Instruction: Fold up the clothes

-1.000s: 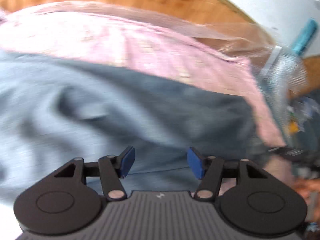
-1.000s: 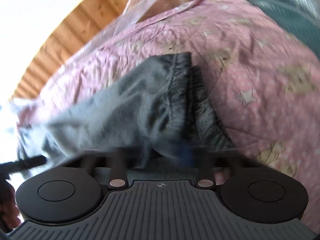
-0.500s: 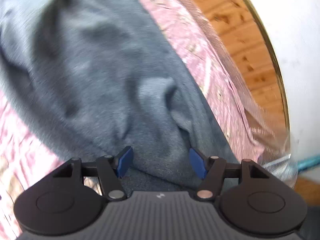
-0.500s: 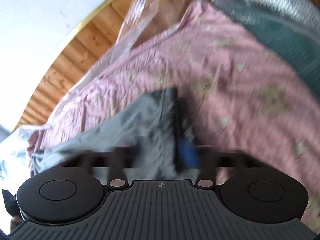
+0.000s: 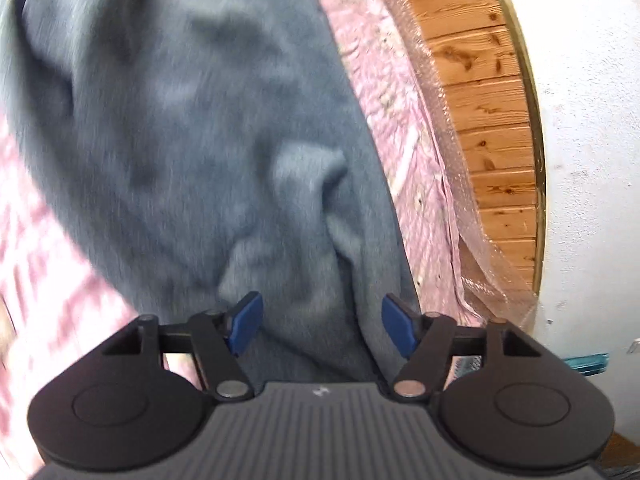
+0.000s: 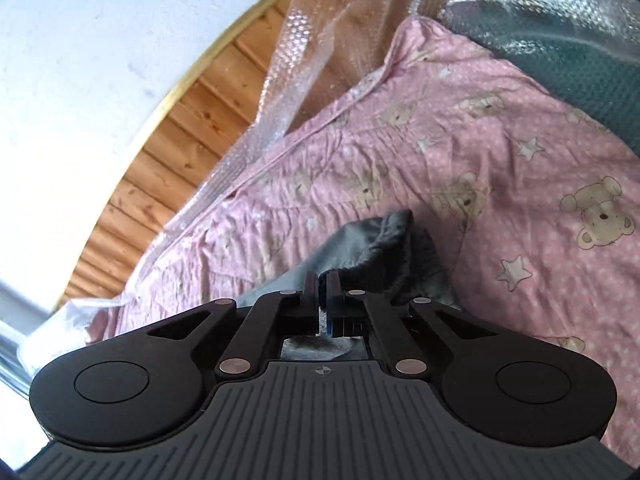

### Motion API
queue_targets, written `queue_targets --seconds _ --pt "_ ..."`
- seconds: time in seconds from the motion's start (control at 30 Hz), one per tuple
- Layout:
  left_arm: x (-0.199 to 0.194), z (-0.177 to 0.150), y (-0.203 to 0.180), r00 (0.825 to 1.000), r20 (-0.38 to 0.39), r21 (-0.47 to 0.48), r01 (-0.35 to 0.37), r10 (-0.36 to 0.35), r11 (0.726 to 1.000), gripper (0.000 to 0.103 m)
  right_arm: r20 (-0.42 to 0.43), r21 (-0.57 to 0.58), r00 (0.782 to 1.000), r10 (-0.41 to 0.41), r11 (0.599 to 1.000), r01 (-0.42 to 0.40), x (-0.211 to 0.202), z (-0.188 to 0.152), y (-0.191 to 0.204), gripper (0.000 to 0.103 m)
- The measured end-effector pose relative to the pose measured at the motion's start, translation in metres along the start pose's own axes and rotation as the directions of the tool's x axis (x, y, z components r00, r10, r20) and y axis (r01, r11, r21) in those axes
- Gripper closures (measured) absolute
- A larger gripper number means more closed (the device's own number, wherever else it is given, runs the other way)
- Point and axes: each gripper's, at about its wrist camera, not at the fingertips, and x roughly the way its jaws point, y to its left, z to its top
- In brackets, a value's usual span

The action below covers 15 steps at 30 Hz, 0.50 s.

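Left tool (image 5: 322, 330): jaws spread wide, blue pads (image 5: 244, 326) apart, nothing clamped; grey garment (image 5: 192, 128) lies loose between and beyond them. The garment is bunched and wrinkled, draped over the pink bedsheet (image 5: 404, 152), and fills most of the left wrist view, which is motion-blurred.

Right tool (image 6: 322, 294): jaws almost fully closed, only a thin slit between them, pinching a fold of the same grey garment (image 6: 372, 240) near its dark gathered hem. The rest of the cloth trails under the tool body and is hidden there.

The bedsheet (image 6: 460, 148) in the right wrist view is pink with teddy bears and stars, and creased. Bubble wrap (image 6: 304, 40) lies along its far edge against the wood panelling (image 6: 168, 140). More bubble wrap covers a dark green knit item (image 6: 580, 52) at top right, touching the sheet. White wall (image 6: 100, 40) sits behind. In the left wrist view, wood panelling (image 5: 480, 92) and bubble wrap (image 5: 476, 248) border the sheet on the right, with white wall (image 5: 592, 160) beyond. A teal object (image 5: 586, 360) at the right edge is too cut off to identify.
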Motion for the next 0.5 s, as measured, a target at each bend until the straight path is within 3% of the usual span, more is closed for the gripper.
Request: queue_targets --seconds 0.13,0.2,0.27,0.3,0.5 --pt "0.012 -0.008 0.010 1.000 0.011 -0.058 0.002 -0.002 0.998 0.037 -0.036 0.008 0.999 -0.022 1.000 0.023 0.005 -0.016 -0.003 0.101" --pt "0.016 -0.008 0.012 0.999 0.035 -0.076 0.007 -0.005 0.997 0.044 -0.051 0.016 0.998 -0.033 0.999 0.034 0.010 -0.024 -0.008 0.101" --pt "0.011 -0.007 0.012 0.998 0.052 -0.066 0.032 -0.029 0.997 0.072 -0.057 0.025 0.998 -0.038 0.999 0.040 0.013 -0.029 -0.012 0.101" --pt "0.006 -0.007 0.014 0.998 0.057 -0.054 0.037 -0.034 0.998 0.100 -0.048 0.032 0.998 -0.038 0.999 0.039 0.013 -0.029 -0.014 0.101" --pt "-0.028 -0.007 0.022 0.994 0.085 0.022 0.064 -0.065 0.998 0.102 0.069 0.143 0.996 -0.054 0.989 0.044 -0.002 -0.009 -0.028 0.101"
